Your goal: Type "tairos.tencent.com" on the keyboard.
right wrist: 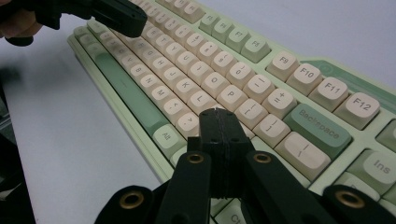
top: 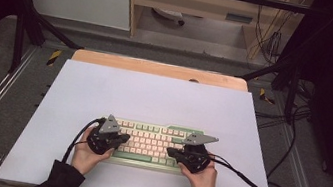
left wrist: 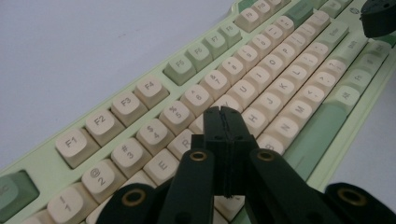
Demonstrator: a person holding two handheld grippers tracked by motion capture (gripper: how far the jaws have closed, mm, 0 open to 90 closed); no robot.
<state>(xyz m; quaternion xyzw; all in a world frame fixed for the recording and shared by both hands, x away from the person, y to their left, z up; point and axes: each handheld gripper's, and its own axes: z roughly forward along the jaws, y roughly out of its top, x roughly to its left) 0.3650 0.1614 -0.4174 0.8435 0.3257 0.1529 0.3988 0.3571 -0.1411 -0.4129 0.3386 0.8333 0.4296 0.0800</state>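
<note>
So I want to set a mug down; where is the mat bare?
The white mat is bare beyond the keyboard up to the wooden edge, and along both sides. It is crowded at the keyboard, where the left gripper and right gripper sit.

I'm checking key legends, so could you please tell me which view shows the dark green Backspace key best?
The right gripper view: the dark green Backspace key sits close, its legend readable. In the left gripper view it is far off and unreadable. In the high view it is too small to pick out.
</note>
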